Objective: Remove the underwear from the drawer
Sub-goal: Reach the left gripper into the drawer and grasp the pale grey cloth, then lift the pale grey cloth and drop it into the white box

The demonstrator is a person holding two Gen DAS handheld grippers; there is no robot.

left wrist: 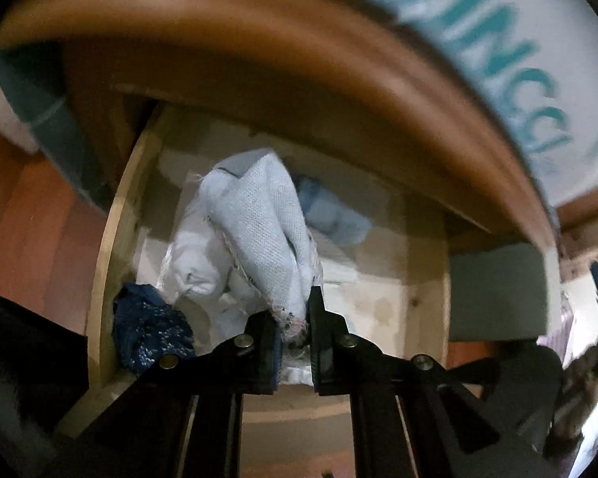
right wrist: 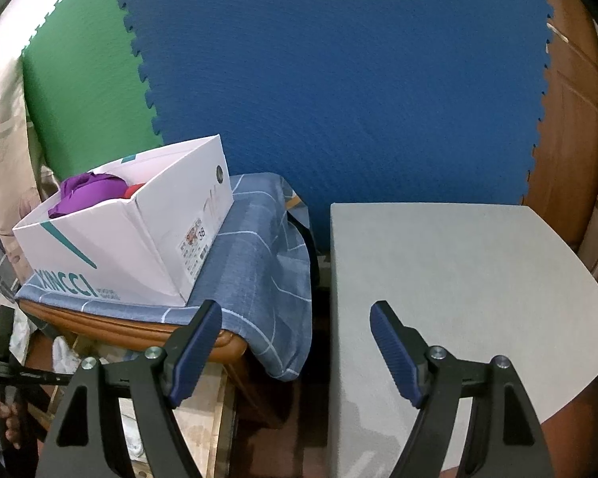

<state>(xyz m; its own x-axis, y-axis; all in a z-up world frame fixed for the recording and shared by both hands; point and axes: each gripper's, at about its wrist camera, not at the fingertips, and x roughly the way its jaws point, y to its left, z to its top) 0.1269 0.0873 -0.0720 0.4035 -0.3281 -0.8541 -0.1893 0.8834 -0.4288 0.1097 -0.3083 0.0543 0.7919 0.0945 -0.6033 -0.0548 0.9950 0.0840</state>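
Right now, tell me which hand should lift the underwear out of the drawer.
Left. The left gripper is shut on the white underwear over the open drawer. The right gripper is open, empty, aimed at the grey table.

Tight drawer, open tabletop

The wooden top (left wrist: 259, 59) overhangs the open drawer (left wrist: 111, 239), whose floor is crowded with white cloth (left wrist: 255, 223) and a dark blue bundle (left wrist: 147, 326); the grey table (right wrist: 458, 279) lies bare beside the box (right wrist: 139, 239).
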